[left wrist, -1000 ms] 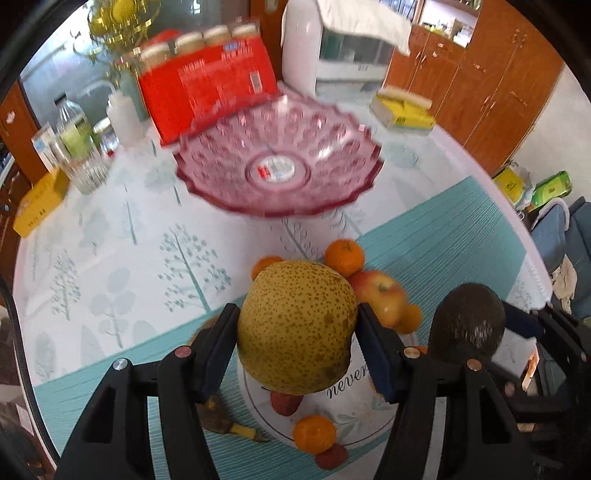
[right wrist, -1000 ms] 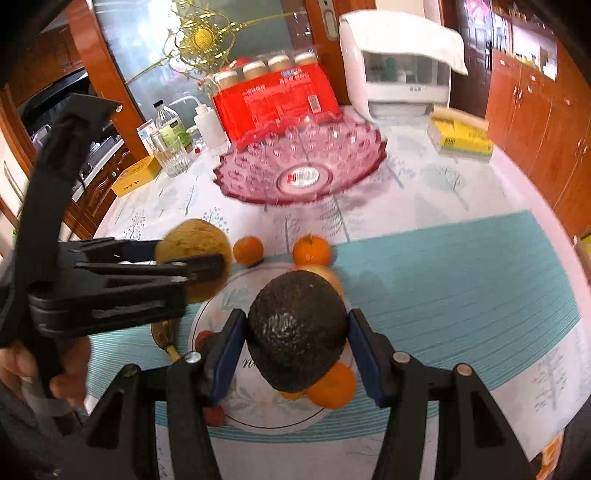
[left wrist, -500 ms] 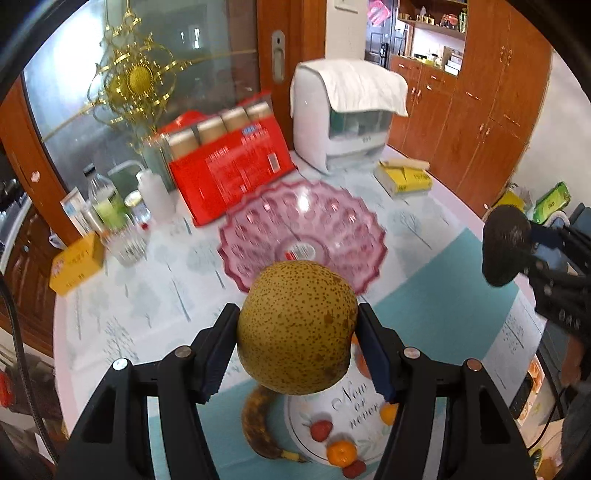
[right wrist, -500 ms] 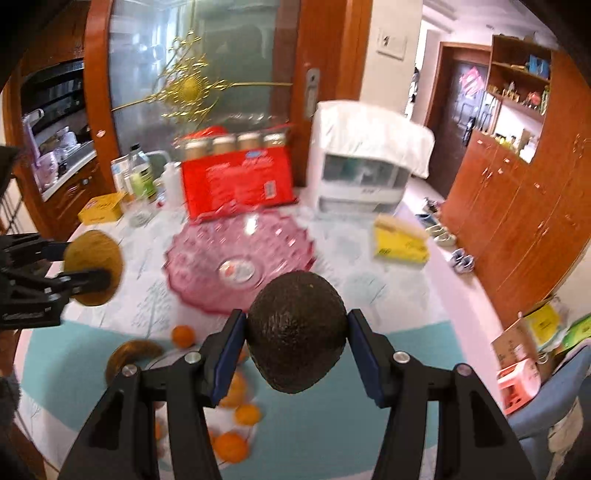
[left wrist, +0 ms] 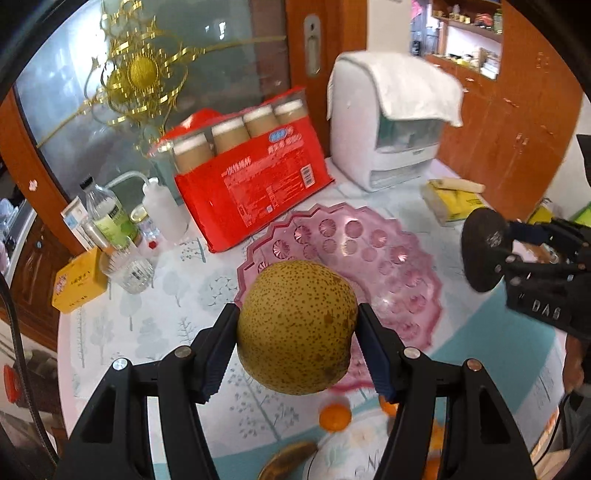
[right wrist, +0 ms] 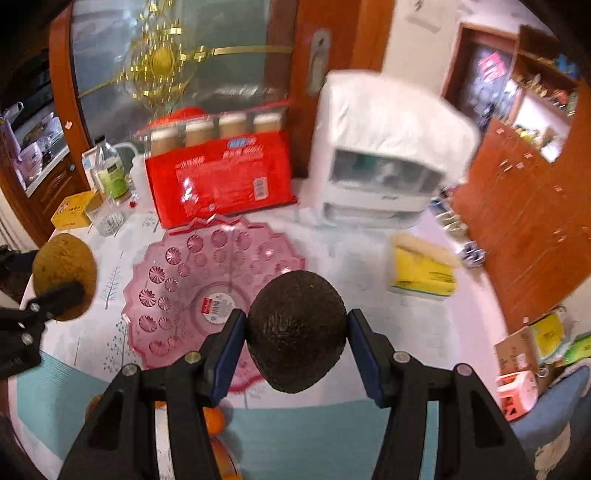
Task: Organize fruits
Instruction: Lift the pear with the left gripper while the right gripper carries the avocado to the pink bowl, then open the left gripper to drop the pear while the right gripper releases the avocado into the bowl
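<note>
Red jar pack (left wrist: 251,188), white appliance (left wrist: 391,122)

- Frosted glass door (right wrist: 229,70) with a gold ornament (right wrist: 160,61) stands behind the tabletop's far edge.
- Brown wooden cabinets (right wrist: 532,206) line the right wall.
- Open shelves (left wrist: 469,22) sit above them.
- A blue chair (right wrist: 550,413) stands at the right.

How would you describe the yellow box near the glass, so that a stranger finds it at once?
Start from the big red package standing behind the pink glass bowl. Go left past the bottles to the table edge: the yellow box lies there, beside a clear drinking glass. It is the only solid, opaque yellow block among those transparent containers.
</note>
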